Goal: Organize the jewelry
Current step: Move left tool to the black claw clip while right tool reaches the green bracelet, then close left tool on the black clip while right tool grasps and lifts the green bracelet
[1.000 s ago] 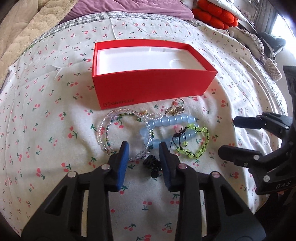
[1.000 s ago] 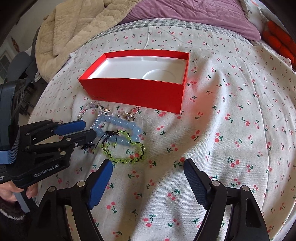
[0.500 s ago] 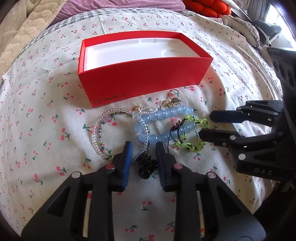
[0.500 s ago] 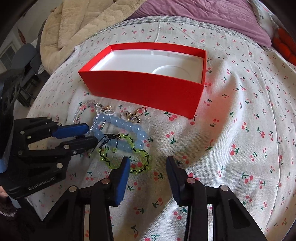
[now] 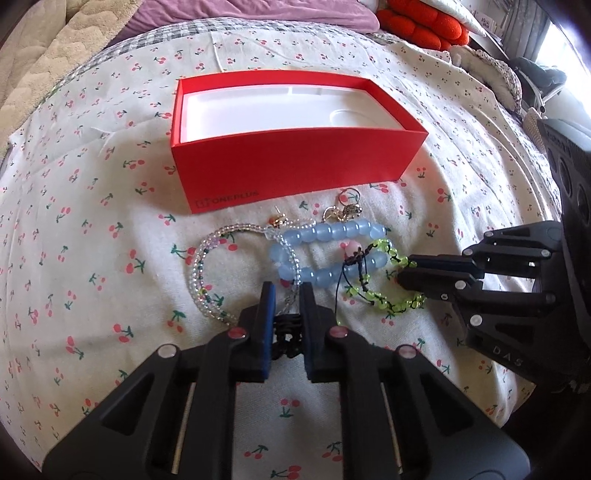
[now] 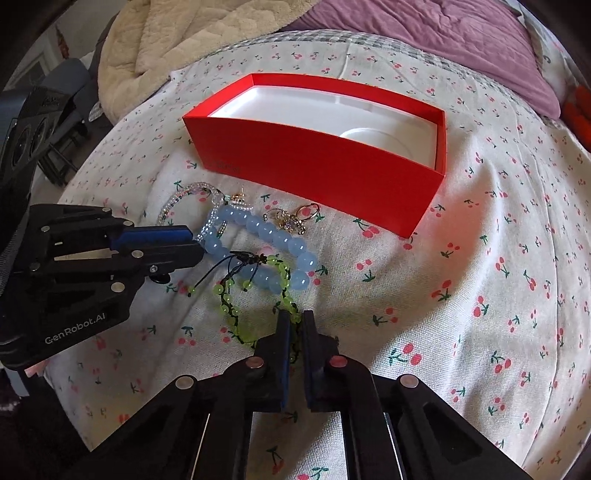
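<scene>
Centrally, a small heap of jewelry lies on the cherry-print bedspread (image 5: 110, 206), just in front of the open red box (image 5: 295, 173), whose white inner tray holds nothing. Pale blue bead bracelet (image 5: 328, 232) sits in the middle of the heap; a clear seed-bead strand (image 5: 201, 266) loops to its left in the left wrist view; gold rings and charms (image 5: 349, 210) lie between the blue beads and the box wall. Green bead bracelet (image 6: 236, 314) on black cord overlaps the blue one on the near side. Small black ridged piece (image 5: 288, 332), kind not clear, is clamped between the pads of the left claw (image 5: 286, 295), whose jaws have just been closing onto it. Right claw (image 6: 293, 325) has just been closing too, jaws now nearly together and pinching the near edge of the green bracelet, cord and beads visible between the pads. Both claws point steeply down at the bed, close beside each other. Beyond the box: purple blanket (image 6: 424, 33), beige quilted throw (image 6: 177, 44), and an orange-red cushion (image 5: 421, 26) at the far edge.
</scene>
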`<state>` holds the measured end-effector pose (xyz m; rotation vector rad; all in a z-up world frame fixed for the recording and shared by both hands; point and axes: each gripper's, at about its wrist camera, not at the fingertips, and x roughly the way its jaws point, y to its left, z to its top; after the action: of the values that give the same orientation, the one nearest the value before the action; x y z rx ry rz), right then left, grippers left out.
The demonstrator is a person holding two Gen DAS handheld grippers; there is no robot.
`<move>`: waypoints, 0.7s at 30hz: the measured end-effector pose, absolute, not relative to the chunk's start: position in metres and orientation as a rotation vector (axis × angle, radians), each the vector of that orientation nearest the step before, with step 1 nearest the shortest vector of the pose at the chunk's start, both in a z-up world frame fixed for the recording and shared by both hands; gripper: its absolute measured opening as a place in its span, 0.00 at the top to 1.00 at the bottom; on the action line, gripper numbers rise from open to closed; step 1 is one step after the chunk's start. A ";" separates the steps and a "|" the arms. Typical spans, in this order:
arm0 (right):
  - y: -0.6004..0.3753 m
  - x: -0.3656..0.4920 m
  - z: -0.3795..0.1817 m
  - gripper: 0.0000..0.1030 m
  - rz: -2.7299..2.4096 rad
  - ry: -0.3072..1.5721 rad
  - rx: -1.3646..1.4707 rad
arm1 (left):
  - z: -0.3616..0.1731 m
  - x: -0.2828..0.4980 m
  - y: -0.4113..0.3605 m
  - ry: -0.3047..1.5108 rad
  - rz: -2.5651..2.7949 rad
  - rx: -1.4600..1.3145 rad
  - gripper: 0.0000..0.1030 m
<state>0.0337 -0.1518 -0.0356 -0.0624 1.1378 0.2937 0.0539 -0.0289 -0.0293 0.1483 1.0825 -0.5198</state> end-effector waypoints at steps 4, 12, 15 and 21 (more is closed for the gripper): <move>-0.160 0.028 -0.019 0.95 0.291 1.095 -0.020 | -0.016 0.052 -0.021 1.063 -0.529 0.099 0.86; -0.177 0.024 0.010 0.95 0.263 1.045 0.048 | -0.008 0.045 -0.025 1.035 -0.560 0.167 0.84; -0.182 0.023 0.013 0.95 0.259 1.041 0.055 | -0.020 0.044 -0.033 1.053 -0.560 0.237 0.67; -0.184 0.023 0.011 0.95 0.266 1.065 0.048 | -0.038 0.041 -0.045 1.040 -0.566 0.375 0.62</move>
<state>0.0231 -0.1840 0.0114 0.0477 1.0649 0.2659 0.0413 -0.0452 -0.0379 0.3749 1.0397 -0.5659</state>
